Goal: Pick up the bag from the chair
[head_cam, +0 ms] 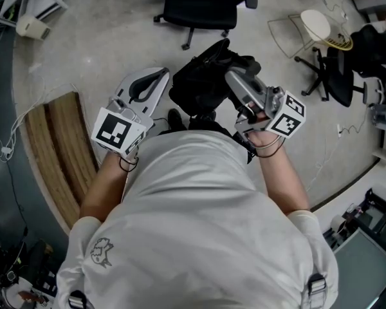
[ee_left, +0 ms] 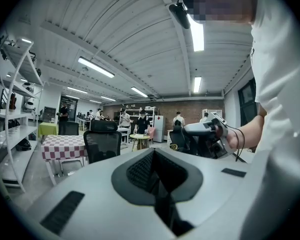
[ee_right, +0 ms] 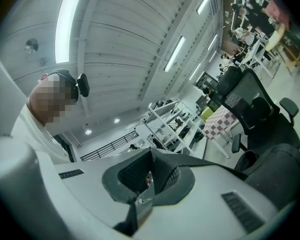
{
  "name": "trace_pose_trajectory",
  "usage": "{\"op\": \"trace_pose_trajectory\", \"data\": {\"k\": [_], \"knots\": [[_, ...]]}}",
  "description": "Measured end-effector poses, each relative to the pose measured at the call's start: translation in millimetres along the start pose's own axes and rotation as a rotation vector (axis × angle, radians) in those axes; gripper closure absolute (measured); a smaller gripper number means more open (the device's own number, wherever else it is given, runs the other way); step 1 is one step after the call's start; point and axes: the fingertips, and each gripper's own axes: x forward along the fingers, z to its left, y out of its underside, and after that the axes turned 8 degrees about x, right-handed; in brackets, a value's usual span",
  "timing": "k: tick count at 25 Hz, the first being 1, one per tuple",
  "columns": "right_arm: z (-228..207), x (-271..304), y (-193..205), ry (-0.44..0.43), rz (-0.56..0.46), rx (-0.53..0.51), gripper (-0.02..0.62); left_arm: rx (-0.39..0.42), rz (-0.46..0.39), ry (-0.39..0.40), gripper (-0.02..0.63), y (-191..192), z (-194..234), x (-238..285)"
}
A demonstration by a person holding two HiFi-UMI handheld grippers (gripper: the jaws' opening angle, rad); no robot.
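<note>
In the head view a black bag (head_cam: 202, 82) hangs off the floor in front of me, below the black office chair (head_cam: 202, 5). My right gripper (head_cam: 230, 77) reaches into the bag's top from the right and is shut on its strap. In the right gripper view that black strap (ee_right: 200, 165) runs from between the closed jaws of the right gripper (ee_right: 150, 158) out to the bag's body (ee_right: 277, 171). My left gripper (head_cam: 162, 74) hovers just left of the bag, apart from it, shut with nothing in it. Seen from the left gripper (ee_left: 154, 155), the right gripper (ee_left: 210, 131) is ahead on the right.
A second office chair (head_cam: 338, 76) and a wire basket with a white round lid (head_cam: 312, 28) stand at the right. A curved wooden strip (head_cam: 58, 147) and cables lie on the floor at the left. Shelves, tables and several people fill the far room.
</note>
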Motion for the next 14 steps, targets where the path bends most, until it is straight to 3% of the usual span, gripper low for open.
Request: {"op": "trace_pose_trajectory", "data": {"k": [14], "knots": [[9.7,-9.7,7.6,0.016,-0.021,0.007,0.563,0.003,0.000,0.023,0.595,-0.5,-12.0,-7.0]]}}
